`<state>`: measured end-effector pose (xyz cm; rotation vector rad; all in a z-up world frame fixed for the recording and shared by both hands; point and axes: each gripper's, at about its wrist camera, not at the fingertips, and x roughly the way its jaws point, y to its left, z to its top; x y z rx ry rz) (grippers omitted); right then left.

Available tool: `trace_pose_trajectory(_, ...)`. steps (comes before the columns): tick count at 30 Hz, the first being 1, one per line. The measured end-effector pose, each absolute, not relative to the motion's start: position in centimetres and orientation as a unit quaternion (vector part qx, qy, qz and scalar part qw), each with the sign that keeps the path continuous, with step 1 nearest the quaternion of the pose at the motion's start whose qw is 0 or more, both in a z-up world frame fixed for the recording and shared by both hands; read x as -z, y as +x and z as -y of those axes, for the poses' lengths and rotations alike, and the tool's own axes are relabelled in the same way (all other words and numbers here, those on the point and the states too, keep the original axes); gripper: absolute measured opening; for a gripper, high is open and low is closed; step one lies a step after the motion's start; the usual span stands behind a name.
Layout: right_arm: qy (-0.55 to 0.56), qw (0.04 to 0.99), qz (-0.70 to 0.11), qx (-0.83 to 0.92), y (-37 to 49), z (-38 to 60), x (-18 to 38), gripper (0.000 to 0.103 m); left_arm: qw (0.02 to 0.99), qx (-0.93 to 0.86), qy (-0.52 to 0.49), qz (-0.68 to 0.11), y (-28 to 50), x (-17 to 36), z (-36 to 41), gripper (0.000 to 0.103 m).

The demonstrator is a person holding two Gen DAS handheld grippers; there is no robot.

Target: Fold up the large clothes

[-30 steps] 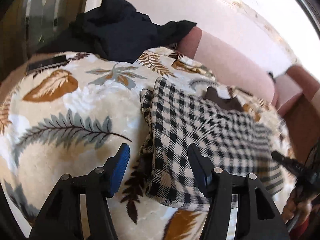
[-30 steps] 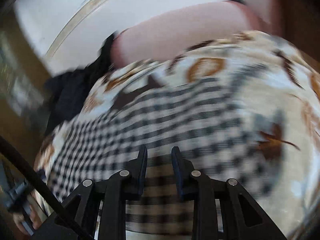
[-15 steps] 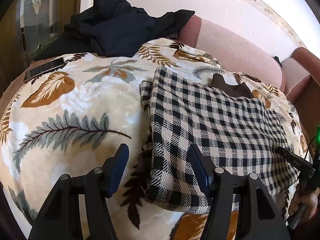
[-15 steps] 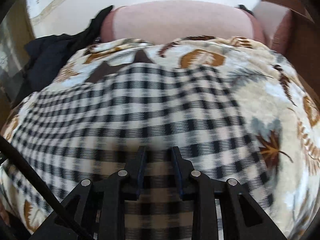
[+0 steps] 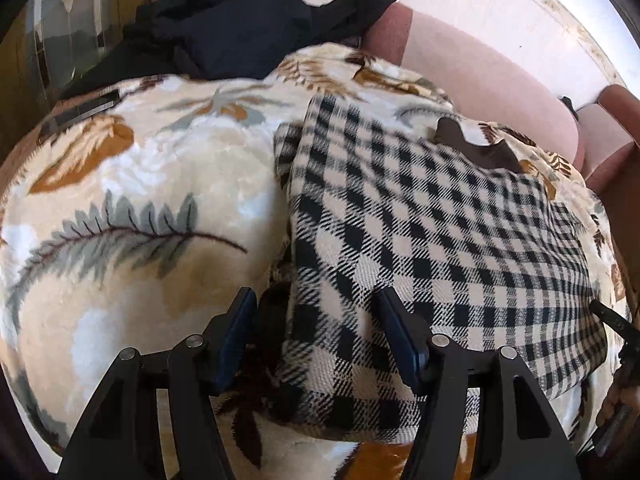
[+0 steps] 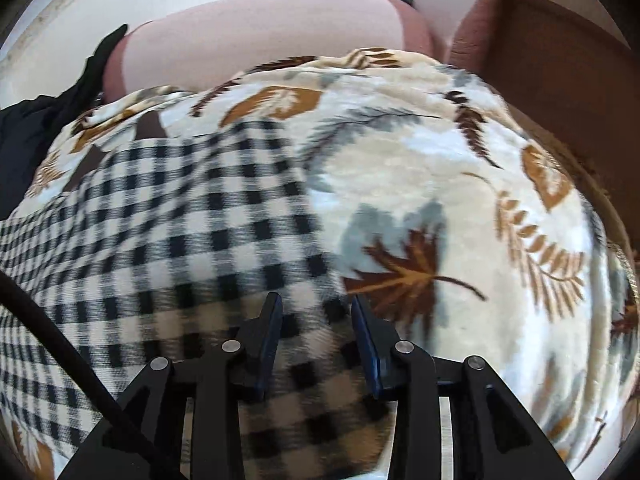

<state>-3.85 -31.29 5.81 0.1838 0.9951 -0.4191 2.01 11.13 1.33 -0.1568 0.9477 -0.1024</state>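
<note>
Both claws apart, just widening: left claw [image 5: 316, 312], right claw [image 6: 316, 312] straddle checked garment [image 5: 440, 240] edges.

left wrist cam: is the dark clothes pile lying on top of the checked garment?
No, the dark clothes pile sits at the far end of the leaf-print blanket, apart from the checked garment.

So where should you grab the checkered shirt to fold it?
Probably the checkered shirt by its two near corners, coming from the near edge: it lies flat on the leaf blanket, and only its edges lift enough to pinch.
</note>
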Motion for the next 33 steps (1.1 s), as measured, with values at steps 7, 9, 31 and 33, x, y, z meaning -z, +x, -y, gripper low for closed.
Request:
trace_pose_trajectory(7,0.056,0.862,-0.46,0.207,-4.0,30.0,-6.8,0.042,0.879,0.058,-0.112,-0.459,2.1,-0.6,-12.6,0.072)
trace_pose_trajectory(9,0.035,0.866,-0.455,0.205,-4.0,29.0,-7.1,0.043,0.88,0.059,-0.109,-0.458,2.1,-0.6,-12.6,0.072)
trace_pose_trajectory(31,-0.037,0.908,-0.413,0.058,-5.4,19.0,-8.8,0.054,0.879,0.062,-0.179,-0.438,3.6,-3.1,-15.4,0.072)
trace_pose_trajectory(33,-0.028,0.911,-0.412,-0.003,-5.9,16.7,-8.8,0.054,0.873,0.073,-0.186,-0.445,5.3,-3.4,-15.9,0.072)
